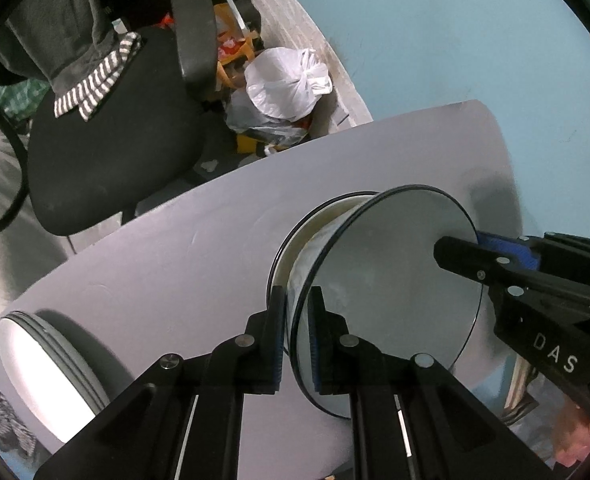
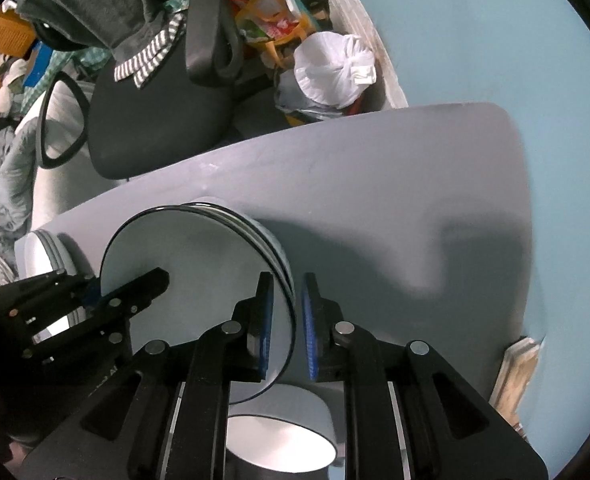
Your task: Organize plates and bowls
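A white plate with a dark rim [image 1: 395,280] [image 2: 199,264] is held on edge above the grey table [image 1: 175,272] [image 2: 375,200]. My left gripper [image 1: 297,336] pinches one side of its rim, and my right gripper [image 2: 287,332] [image 1: 471,252] pinches the opposite side. Behind the plate stands a stack of bowls with dark rims [image 1: 315,232] [image 2: 263,236]. A second stack of dishes [image 1: 43,368] [image 2: 43,252] sits at the table's left edge. A white bowl [image 2: 279,436] lies below my right gripper.
A black office chair [image 1: 111,152] [image 2: 151,120] with clothes on it stands beyond the table. White and grey plastic bags [image 1: 283,84] [image 2: 331,76] lie on the floor by the blue wall [image 1: 455,40].
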Available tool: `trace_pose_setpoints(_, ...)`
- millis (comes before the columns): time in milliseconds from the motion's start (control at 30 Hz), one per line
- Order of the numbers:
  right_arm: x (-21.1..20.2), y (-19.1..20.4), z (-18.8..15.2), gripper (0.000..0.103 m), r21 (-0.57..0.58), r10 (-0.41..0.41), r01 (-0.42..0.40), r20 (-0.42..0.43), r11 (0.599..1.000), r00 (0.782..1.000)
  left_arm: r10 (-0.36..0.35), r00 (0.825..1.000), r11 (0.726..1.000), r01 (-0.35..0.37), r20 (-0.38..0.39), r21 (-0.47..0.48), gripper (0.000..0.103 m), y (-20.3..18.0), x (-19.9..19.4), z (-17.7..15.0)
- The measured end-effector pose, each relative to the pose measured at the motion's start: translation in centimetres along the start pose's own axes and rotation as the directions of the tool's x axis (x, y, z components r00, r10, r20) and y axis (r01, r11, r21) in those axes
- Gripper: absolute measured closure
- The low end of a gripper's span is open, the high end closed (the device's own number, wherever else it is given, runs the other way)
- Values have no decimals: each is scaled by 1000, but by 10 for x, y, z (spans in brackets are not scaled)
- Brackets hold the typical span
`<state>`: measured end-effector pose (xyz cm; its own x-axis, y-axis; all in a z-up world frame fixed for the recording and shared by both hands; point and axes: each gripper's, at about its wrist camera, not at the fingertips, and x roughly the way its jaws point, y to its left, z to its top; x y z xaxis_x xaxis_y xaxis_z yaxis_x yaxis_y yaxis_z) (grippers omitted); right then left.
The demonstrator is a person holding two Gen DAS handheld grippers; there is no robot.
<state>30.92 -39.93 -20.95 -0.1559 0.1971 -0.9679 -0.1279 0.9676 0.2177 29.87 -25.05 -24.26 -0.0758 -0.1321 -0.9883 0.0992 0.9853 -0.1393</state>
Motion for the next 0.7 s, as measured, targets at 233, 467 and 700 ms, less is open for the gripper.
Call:
trace_pose_setpoints(233, 0, -1, -1, 80, 7, -14, 14, 16, 1000, 1000, 127, 991, 990, -129, 41, 55, 58, -9, -13, 1)
trace_pose_setpoints(467, -6, -2, -6, 78, 23, 1, -1, 39, 1000, 999, 117, 991, 992, -120, 69, 48, 54, 1, -29, 1)
trace_pose_setpoints(700, -32, 3, -23, 55, 25, -48, 45, 124, 999, 991, 49, 993, 998, -51, 106, 24, 38, 5, -47, -15)
